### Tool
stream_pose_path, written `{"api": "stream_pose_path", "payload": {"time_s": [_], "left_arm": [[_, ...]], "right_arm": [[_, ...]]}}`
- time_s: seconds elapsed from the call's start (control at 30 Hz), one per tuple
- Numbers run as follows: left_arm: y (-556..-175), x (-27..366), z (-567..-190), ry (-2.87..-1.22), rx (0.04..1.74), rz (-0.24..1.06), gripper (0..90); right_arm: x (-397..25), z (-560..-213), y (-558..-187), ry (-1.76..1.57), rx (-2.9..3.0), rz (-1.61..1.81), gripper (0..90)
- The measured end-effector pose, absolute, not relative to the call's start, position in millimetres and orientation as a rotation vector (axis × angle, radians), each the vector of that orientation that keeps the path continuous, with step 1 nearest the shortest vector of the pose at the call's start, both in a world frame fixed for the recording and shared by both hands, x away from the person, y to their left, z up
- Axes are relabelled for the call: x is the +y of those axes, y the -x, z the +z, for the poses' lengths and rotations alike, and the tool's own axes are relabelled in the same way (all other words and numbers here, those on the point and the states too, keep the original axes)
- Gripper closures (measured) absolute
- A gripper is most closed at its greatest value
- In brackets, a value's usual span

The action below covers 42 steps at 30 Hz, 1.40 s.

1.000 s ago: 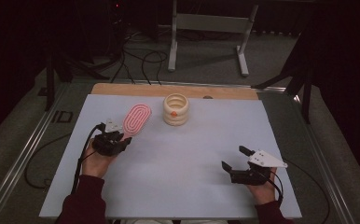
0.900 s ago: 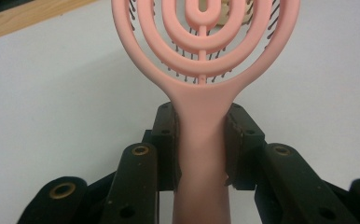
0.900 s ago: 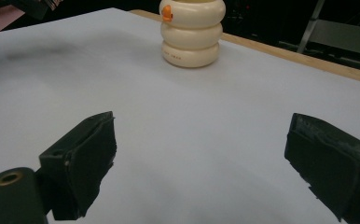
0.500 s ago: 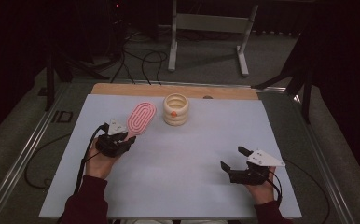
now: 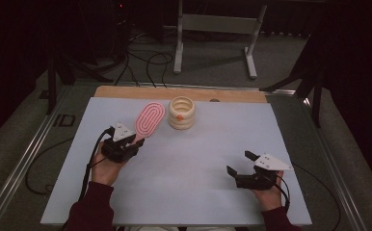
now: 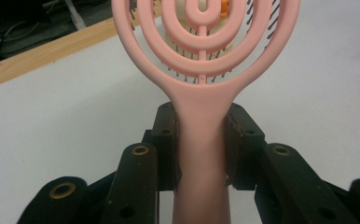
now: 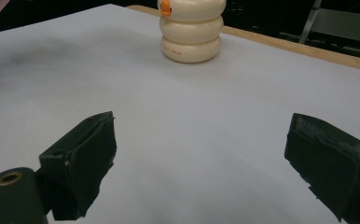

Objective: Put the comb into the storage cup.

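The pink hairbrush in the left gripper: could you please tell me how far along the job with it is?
Done: the left gripper is shut on the handle of the pink hairbrush, with its head pointing towards the cream ribbed holder. In hand: carrying the brush. Left, probably: getting it to the holder, which it has not yet reached. The right gripper rests open on the white table, holding nothing.

Seen from above: table (image 5: pixel 184 192) across the centre of the frame. Hairbrush (image 5: pixel 149 120) left of centre, head toward the upper right, handle toward the lower left, clamped in the left gripper (image 5: pixel 131 144). Ringed container (image 5: pixel 181 112) just right of the brush head, near the table's far edge. Right gripper (image 5: pixel 239 164) at lower right, well apart from both. Stand (image 5: pixel 213 33) beyond the table, top centre.
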<state>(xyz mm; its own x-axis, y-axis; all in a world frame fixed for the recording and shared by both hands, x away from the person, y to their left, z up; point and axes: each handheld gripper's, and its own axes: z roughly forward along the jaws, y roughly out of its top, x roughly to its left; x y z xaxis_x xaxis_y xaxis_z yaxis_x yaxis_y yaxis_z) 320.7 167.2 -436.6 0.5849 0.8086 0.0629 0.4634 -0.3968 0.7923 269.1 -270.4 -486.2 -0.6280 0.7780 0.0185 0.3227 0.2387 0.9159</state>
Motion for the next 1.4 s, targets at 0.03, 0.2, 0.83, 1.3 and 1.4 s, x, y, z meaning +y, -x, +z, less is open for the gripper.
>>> {"api": "stream_pose_path", "payload": {"time_s": [0.03,0.2,0.83,1.3,1.4], "left_arm": [[-320.4,166.8,-436.1,-2.052,1.007,0.578,69.6],[-318.3,164.9,-433.6,-2.043,0.996,0.585,69.6],[-311.7,153.9,-430.8,-2.008,0.942,0.621,69.6],[-309.3,150.3,-431.1,-1.995,0.928,0.633,69.6],[-307.7,149.7,-430.5,-1.989,0.926,0.639,69.7]], "right_arm": [[-269.9,-486.1,-269.3,-1.005,2.076,1.364,8.8],[-267.7,-485.1,-271.2,-1.009,2.079,1.365,8.8],[-251.1,-459.7,-289.8,-1.023,2.112,1.426,8.7],[-231.7,-436.5,-304.7,-1.017,2.131,1.456,8.7],[-225.5,-433.0,-307.3,-1.009,2.147,1.456,8.7]]}}
